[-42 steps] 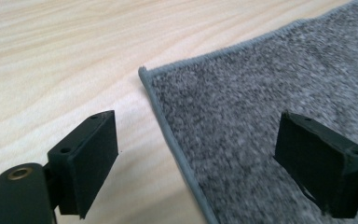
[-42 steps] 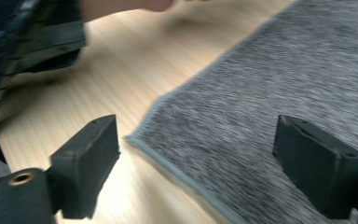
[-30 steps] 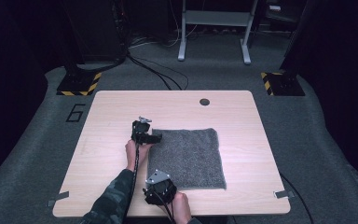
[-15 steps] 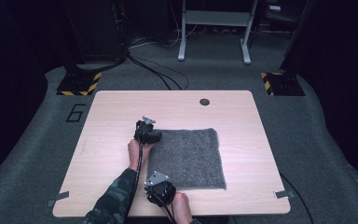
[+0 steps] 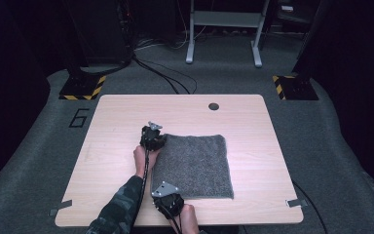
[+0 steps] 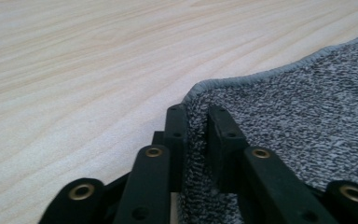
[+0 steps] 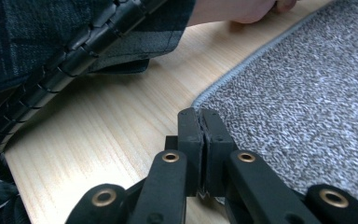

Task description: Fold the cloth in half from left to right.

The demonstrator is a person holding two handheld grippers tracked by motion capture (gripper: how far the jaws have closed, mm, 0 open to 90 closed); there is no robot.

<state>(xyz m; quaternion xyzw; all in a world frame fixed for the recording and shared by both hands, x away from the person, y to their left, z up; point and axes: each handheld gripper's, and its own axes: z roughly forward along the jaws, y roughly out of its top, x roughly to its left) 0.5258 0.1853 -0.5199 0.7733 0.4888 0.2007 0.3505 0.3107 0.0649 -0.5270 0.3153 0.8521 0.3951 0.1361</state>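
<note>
My left gripper (image 5: pixel 152 136) has crept onto the grey cloth (image 5: pixel 195 165)'s far-left corner and pinches a raised fold; my right gripper (image 5: pixel 167 201) clamps its near-left corner — both corners secured, so folding can begin.

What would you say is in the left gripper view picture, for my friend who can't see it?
The left gripper has its two black jaws shut on a corner of a grey speckled towel, with a fold of it pinched upright between them. The rest of the towel lies flat on a light wooden table.
</note>
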